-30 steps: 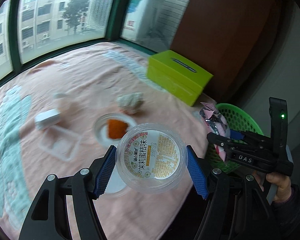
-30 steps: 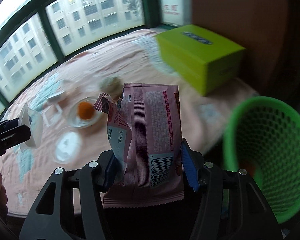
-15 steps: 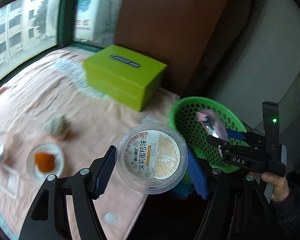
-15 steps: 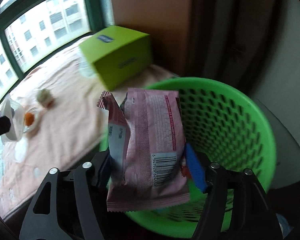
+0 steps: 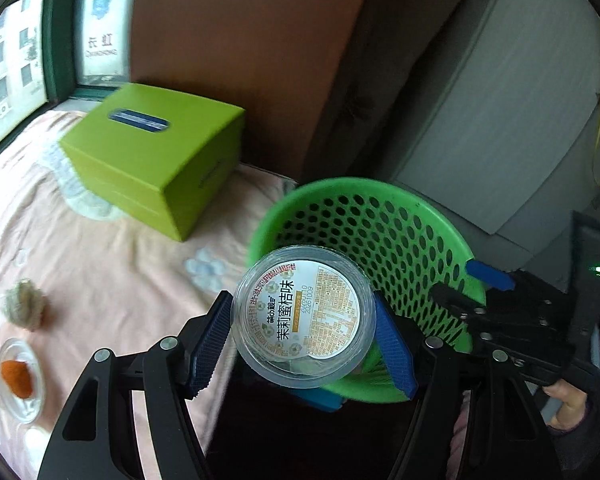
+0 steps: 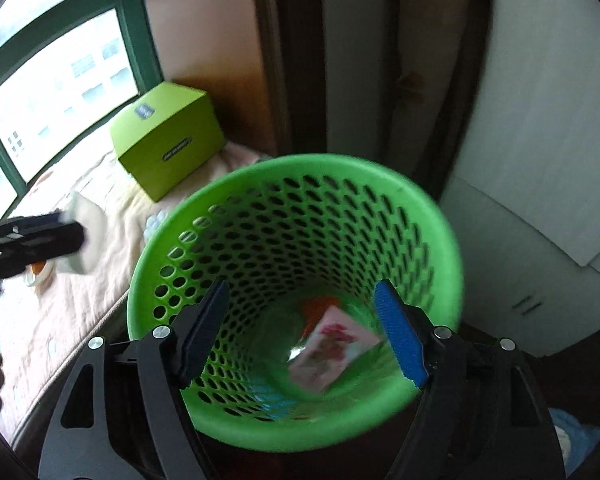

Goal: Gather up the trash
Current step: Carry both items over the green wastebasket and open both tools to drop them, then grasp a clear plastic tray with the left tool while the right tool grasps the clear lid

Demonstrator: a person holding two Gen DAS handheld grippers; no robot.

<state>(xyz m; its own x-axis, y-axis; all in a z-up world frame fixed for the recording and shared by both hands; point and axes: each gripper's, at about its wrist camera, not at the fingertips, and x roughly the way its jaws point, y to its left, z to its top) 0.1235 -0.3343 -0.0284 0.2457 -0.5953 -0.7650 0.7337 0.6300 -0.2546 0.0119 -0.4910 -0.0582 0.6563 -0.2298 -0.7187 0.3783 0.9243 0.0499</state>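
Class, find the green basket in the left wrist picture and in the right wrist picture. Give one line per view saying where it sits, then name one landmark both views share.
Left wrist view: the green basket sits right of centre, behind the held clear cup.
Right wrist view: the basket fills the lower centre, seen from above with a pink wrapper inside.
Shared landmark: the lime-green box on the pink cloth, up and left of the basket.

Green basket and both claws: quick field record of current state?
basket: green basket on the floor beside the bed
in basket: pink wrapper, blurred, with other trash under it
right claw: open above the basket; jaws have just been opening, nothing between them
left claw: shut on clear jelly cup, at the basket's near rim
left to do: cup not yet dropped
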